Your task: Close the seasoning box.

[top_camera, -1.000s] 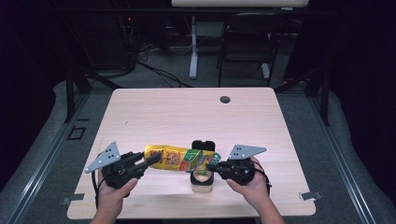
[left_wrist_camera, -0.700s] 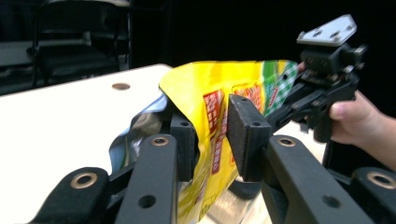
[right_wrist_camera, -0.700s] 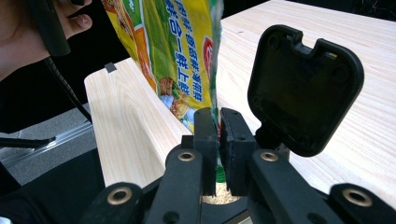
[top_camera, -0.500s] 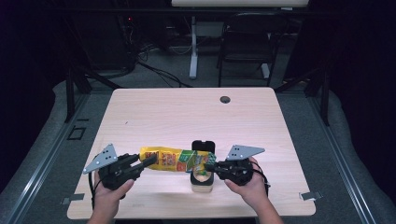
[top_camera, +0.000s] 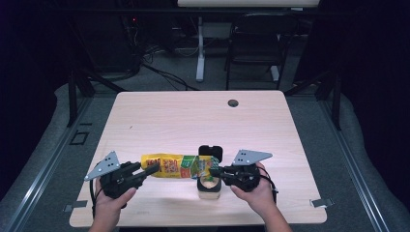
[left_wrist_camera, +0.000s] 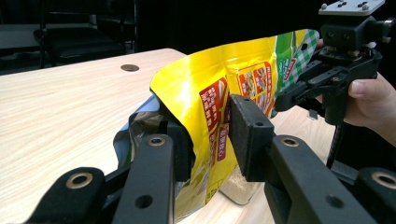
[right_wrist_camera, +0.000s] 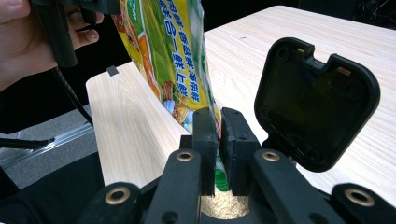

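A yellow and green snack bag [top_camera: 179, 166] hangs level between my two grippers, just above the table. My right gripper [top_camera: 215, 170] is shut on the bag's green end [right_wrist_camera: 187, 60], directly over a small open container [top_camera: 209, 188] with tan grains [right_wrist_camera: 224, 205] in it. The container's black hinged lid [right_wrist_camera: 317, 102] stands up behind it. My left gripper [left_wrist_camera: 210, 135] is at the bag's open yellow end [left_wrist_camera: 205, 93]. Its jaws have just been opening. One jaw sits inside the bag's mouth, with one wall of the bag slack between the pads.
The light wooden table [top_camera: 193, 121] has a round cable hole [top_camera: 233, 103] near its far edge. A chair [top_camera: 254, 43] and a stand stand on the dark floor beyond. The hand holding the right gripper [left_wrist_camera: 373, 102] is beside the container.
My left gripper has drifted slightly left and toward the near edge, and the bag's yellow end went with it. The right gripper and the container have stayed put.
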Demonstrator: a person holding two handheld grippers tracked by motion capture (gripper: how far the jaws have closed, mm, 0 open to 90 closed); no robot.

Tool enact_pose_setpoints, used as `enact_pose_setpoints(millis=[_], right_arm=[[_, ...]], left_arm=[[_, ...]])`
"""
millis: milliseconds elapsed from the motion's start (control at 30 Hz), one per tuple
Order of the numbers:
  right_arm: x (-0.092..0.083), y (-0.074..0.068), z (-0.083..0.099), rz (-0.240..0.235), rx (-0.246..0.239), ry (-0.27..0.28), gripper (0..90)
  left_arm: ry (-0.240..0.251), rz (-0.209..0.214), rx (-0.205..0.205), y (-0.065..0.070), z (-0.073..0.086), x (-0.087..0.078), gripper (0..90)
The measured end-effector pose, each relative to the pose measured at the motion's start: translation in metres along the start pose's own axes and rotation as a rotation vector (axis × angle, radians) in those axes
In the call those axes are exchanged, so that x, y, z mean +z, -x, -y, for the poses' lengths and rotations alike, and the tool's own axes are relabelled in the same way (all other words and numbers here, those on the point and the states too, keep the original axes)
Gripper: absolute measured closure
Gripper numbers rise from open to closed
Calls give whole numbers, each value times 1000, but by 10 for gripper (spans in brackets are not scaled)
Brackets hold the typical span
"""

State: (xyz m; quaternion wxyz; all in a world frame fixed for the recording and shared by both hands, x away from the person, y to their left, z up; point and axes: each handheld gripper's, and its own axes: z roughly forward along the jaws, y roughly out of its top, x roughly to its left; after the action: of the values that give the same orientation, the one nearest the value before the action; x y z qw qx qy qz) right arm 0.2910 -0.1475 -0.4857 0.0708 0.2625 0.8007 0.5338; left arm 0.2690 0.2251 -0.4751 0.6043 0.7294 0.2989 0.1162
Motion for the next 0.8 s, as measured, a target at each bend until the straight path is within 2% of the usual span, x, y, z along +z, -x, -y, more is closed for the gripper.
enact_pose_setpoints(millis=[300,800], right_arm=[[2,-2,-3,-8,-14,-6,848],[5,-1,-5,-21,-11,-9,839]], left_arm=[[-21,3,-2,-4,6,-3,701],[-15,0,-26,-9,16,-6,699]])
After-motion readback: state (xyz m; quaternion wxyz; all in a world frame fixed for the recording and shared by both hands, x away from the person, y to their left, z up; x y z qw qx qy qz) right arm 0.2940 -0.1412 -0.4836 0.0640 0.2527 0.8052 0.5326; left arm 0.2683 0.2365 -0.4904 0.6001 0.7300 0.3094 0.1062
